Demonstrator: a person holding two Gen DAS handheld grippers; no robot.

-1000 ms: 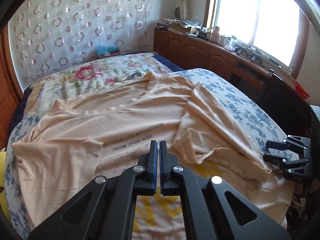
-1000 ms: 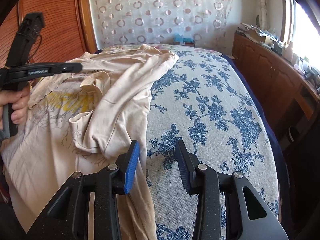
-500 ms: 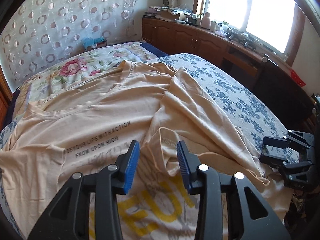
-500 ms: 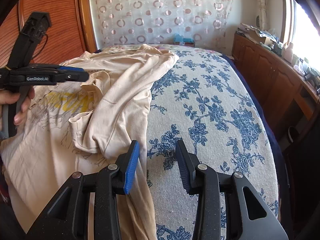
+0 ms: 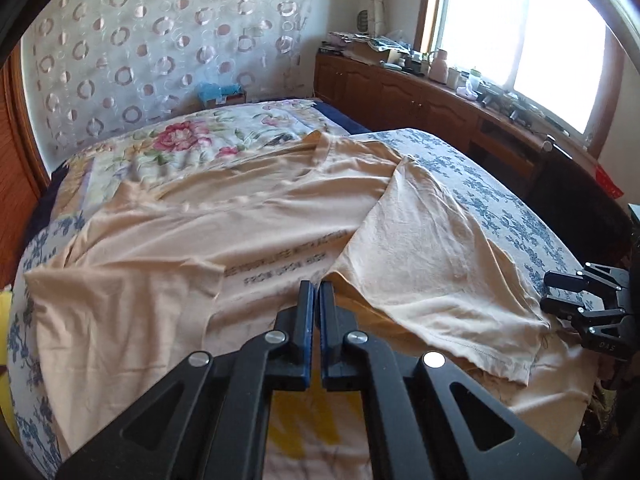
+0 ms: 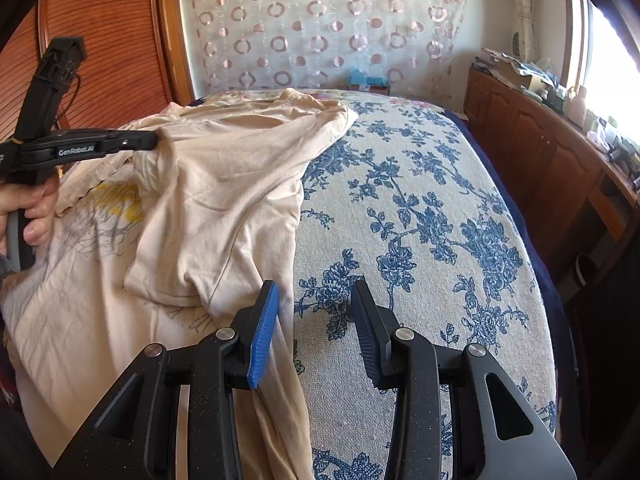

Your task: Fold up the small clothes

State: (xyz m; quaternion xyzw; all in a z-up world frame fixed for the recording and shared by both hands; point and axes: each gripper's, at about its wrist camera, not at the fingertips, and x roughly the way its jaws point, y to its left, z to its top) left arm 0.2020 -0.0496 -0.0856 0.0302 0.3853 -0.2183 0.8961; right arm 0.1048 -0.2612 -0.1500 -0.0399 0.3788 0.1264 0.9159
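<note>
Shirt (image 5: 248, 240) is a peach tee, spread across the bed (image 6: 420, 216), filling the centre and left of the left wrist view. Its right side panel with sleeve is already flipped inward over the chest print, lying as a flap in the right-centre of that view.

Left gripper (image 5: 313, 300): fingers pressed together at frame bottom-centre, right at the tip of that flap. In the right wrist view the same gripper (image 6: 148, 141) sits at upper left with cloth bunched at its tip, so it reads as pinching the flap's corner, cloth lifted slightly off the rest.

Right gripper (image 6: 312, 328): fingers spread, nothing between them. Hovers at bottom-centre over the shirt's hem edge where it meets the blue floral cover. Left pad is over cloth, right pad over bare cover.

Step in hand, my read: first lengthwise fold, right side over toward the middle. Flap is wrinkled and not squared to the body.

Next move needs:
- left gripper to carry the pinched corner further across and lay it flat, edge parallel to the shirt's length
- right gripper to come down on the hem edge and pinch it, so both ends of the fold line travel together
- keep tension low, thin jersey will drag the layer under it
</note>
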